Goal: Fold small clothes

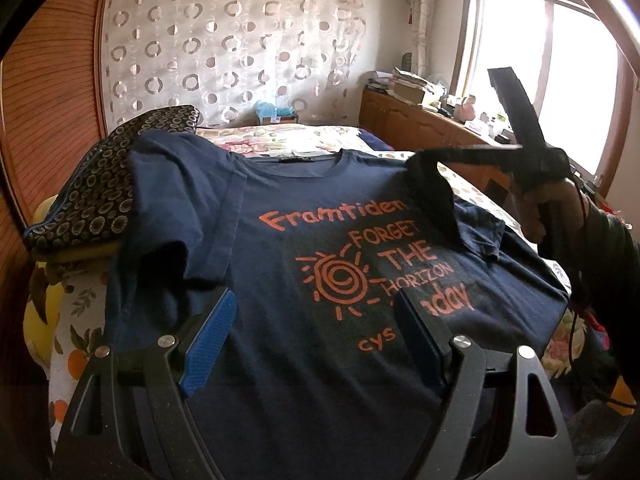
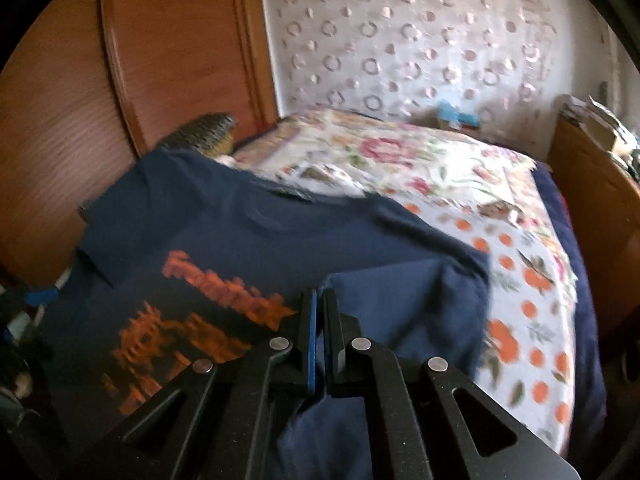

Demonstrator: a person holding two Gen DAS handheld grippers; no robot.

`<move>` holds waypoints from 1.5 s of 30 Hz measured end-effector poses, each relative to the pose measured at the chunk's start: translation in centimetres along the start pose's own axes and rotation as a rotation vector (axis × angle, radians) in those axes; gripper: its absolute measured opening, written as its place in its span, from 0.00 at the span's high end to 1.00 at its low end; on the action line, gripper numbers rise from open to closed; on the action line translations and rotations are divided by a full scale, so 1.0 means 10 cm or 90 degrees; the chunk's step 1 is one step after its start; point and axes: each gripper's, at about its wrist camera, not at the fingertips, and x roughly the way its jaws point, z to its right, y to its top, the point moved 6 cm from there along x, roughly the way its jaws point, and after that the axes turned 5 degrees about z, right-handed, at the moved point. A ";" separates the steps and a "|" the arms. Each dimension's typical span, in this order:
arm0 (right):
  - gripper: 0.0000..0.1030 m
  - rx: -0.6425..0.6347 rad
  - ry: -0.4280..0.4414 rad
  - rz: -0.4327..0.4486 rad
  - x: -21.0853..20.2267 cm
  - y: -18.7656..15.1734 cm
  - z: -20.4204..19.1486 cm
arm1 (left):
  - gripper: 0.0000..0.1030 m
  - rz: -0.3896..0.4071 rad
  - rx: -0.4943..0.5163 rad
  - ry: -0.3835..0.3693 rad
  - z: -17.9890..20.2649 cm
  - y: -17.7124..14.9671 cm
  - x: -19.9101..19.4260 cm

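At nine o'clock a dotted dark pillow [image 1: 104, 184] lies beside the navy T-shirt [image 1: 280, 240], spread print-up on the floral bedspread [image 2: 520, 280]. Left gripper [image 1: 316, 332] hovers over the hem, jaws apart; at two o'clock right gripper [image 1: 420, 160] pinches the sleeve [image 1: 440, 200], lifted

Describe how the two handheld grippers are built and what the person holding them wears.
Each gripper, left gripper and right gripper, has a black angular metal frame with silver rivets and cut-out slots; its fingers carry ribbed blue pads. The hand on the right gripper wears a dark sleeve, with a thin black cable alongside.
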 end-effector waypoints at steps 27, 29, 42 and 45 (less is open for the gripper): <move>0.46 0.019 -0.150 -0.117 0.39 -0.35 0.80 | 0.21 -0.007 0.018 0.074 -0.82 0.76 0.50; 0.46 0.025 -0.147 -0.125 0.47 -0.31 0.86 | 0.21 -0.012 0.009 0.079 -0.95 0.84 0.57; 0.38 0.027 -0.103 -0.124 0.71 -0.27 1.08 | 0.22 -0.070 -0.028 0.114 -1.68 1.10 1.09; 0.34 0.024 -0.100 -0.116 0.75 -0.27 1.16 | 0.37 -0.087 -0.026 0.113 -1.75 1.12 1.20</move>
